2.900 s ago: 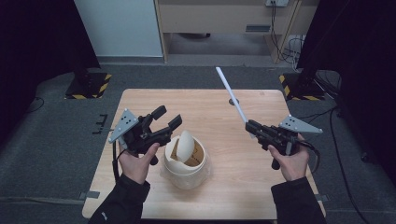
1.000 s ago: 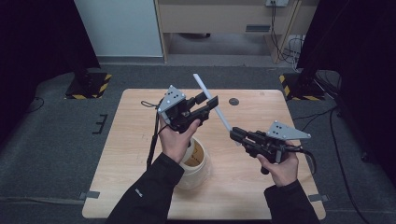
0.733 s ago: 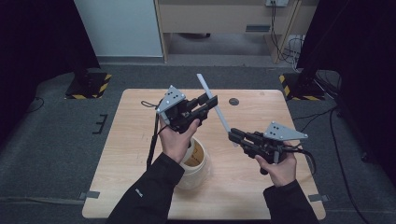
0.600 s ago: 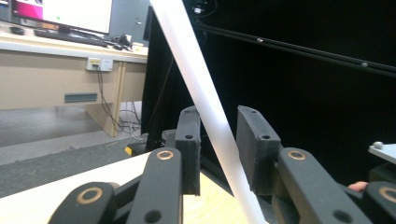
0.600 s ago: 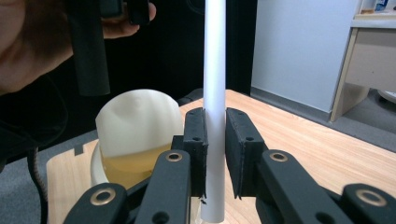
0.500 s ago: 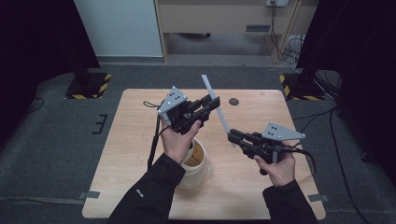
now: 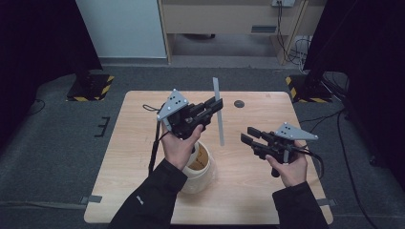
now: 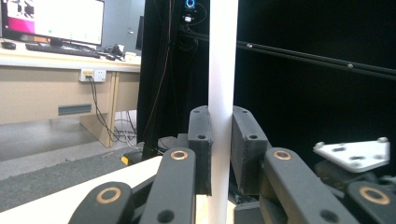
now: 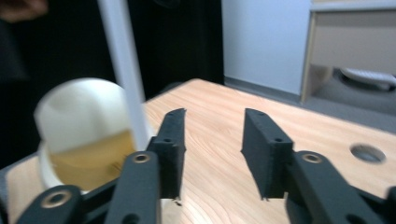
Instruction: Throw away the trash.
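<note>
The left claw (image 7: 216, 104) grips a white strip (image 7: 218, 112) upright above the worktop (image 7: 248, 191), right of the cream pot (image 7: 199, 162). The right claw (image 7: 248, 136), nearer and right, hangs open and empty.

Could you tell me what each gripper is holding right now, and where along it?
The left gripper clamps the white strip near its middle; the right gripper is open, holding nothing.
</note>
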Tool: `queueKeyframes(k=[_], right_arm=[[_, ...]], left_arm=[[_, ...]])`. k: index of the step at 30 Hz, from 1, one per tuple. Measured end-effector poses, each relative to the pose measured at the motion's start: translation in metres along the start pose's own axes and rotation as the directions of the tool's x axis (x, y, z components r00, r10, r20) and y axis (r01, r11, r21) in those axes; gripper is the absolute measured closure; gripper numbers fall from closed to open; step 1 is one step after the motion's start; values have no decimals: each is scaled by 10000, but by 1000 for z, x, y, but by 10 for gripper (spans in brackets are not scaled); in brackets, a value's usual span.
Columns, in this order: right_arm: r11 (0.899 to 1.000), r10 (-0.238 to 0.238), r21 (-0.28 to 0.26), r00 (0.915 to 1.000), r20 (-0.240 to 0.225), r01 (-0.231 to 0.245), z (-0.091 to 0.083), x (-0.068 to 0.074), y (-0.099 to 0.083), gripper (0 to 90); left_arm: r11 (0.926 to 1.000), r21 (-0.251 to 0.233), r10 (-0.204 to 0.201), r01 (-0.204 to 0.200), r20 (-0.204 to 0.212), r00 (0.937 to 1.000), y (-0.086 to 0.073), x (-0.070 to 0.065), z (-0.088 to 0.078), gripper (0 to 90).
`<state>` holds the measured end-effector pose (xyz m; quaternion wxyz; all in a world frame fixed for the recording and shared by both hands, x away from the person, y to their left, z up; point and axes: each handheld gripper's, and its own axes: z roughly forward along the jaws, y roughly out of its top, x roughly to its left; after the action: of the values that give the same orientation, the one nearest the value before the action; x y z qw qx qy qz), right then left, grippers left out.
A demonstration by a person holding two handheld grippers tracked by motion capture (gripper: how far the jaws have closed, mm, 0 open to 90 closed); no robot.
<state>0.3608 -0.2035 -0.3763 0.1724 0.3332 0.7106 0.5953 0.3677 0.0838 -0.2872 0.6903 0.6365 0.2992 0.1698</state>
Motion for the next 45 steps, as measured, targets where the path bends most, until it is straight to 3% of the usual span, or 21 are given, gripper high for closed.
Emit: queueKeyframes(k=[10, 14, 19, 29, 45], right_arm=[[9946, -15, 1031, 9924, 1228, -113, 9, -25, -25, 371], [9908, 45, 1330, 9881, 1537, -252, 11, -33, -35, 330], [9828, 52, 1806, 9830, 1834, -389, 14, -42, -48, 296], [9704, 33, 2356, 9790, 2038, -523, 18, -50, -62, 282], [9656, -32, 2548, 9780, 2085, -511, 19, -54, -67, 282]], left_arm=[[9987, -90, 496, -495, 107, 9987, 8, -7, -16, 790], [9974, -65, 724, -723, 158, 9973, 10, -9, -25, 790], [9976, -143, 674, -671, 191, 9975, 11, -8, -37, 790], [9952, 240, 942, -947, 226, 9953, -3, -10, -50, 790], [9927, 825, 876, -883, 114, 9961, -50, 2, -59, 790]])
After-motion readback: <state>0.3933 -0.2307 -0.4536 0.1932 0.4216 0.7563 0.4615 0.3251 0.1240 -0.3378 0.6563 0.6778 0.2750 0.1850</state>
